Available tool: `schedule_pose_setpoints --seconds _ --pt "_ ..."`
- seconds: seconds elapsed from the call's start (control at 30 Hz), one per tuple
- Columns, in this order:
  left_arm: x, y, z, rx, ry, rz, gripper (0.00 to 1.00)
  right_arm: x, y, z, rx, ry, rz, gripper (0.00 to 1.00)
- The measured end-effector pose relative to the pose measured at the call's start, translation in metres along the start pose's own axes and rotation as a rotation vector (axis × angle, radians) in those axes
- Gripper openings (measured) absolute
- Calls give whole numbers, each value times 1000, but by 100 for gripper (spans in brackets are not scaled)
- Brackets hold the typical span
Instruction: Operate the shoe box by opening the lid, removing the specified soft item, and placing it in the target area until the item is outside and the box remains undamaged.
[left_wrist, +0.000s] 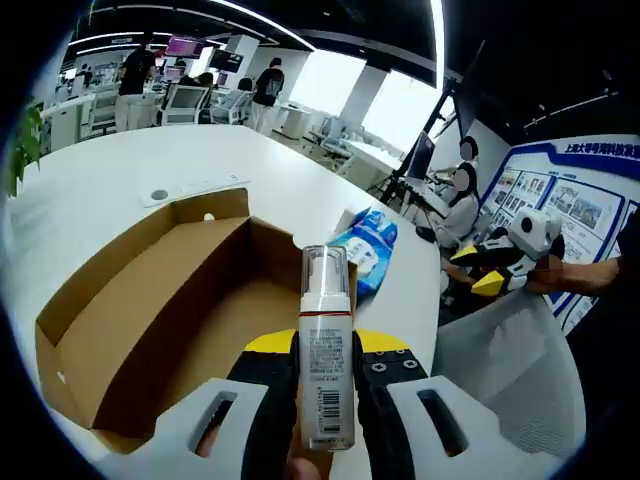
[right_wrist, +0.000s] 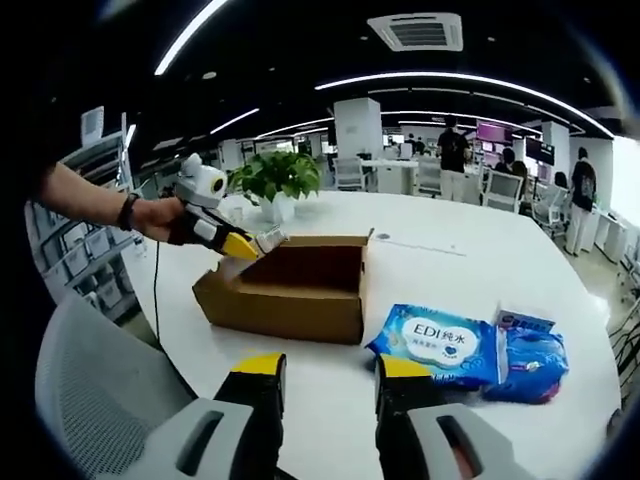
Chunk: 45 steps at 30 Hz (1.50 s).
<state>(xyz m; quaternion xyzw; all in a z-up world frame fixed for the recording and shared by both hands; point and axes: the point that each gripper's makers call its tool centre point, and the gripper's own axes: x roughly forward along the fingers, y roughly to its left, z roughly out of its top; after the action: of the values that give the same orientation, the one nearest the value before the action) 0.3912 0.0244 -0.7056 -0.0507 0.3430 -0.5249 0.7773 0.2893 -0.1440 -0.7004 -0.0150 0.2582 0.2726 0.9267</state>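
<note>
The left tool (left_wrist: 327, 400) pinches a slim pump bottle (left_wrist: 326, 350) upright by its labelled body, just above the open cardboard box (left_wrist: 150, 310). The bottle looks light, stiff and smooth, so it may slip; holding the middle suits it. The right tool (right_wrist: 325, 395) stands spread and empty, with the blue wipes pack (right_wrist: 440, 345) on the counter (right_wrist: 450, 260) just ahead to its right.

The left hand-held gripper (left_wrist: 325, 400) clamps a pump bottle (left_wrist: 326, 350); the right hand-held gripper (right_wrist: 328, 385) hangs with jaws parted, holding nothing.
</note>
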Motion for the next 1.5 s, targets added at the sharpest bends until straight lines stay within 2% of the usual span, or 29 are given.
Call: schedule_pose_setpoints --seconds 0.13,0.37,0.5,0.6,0.67,0.9,1.07,1.2,1.3,1.4,1.5 --pt "5 -20 5 22 -4 -67 20 4 4 15 16 -29 37 35" --pt "11 -47 12 54 -8 -145 20 11 14 47 -27 -57 146 37" --pt "13 -66 15 83 -6 -205 20 15 20 59 -40 -54 218 37" --pt "13 -85 18 88 -10 -274 20 18 23 65 -49 -45 268 38" --pt "13 -90 19 99 -6 -291 20 20 26 69 -53 -39 300 38" --pt "10 -116 14 138 26 -379 20 19 42 76 -56 -15 423 39" --pt "8 -134 9 170 48 -445 20 15 59 75 -99 15 508 39" --pt "7 -146 3 218 83 -479 20 10 73 82 -85 0 582 37" --pt "9 -150 -2 236 104 -493 20 6 83 82 -98 19 639 34" --pt "11 -156 -4 248 115 -513 20 6 88 81 -122 32 653 34" --pt "12 -160 -5 261 121 -524 20 6 90 78 -128 45 670 28"
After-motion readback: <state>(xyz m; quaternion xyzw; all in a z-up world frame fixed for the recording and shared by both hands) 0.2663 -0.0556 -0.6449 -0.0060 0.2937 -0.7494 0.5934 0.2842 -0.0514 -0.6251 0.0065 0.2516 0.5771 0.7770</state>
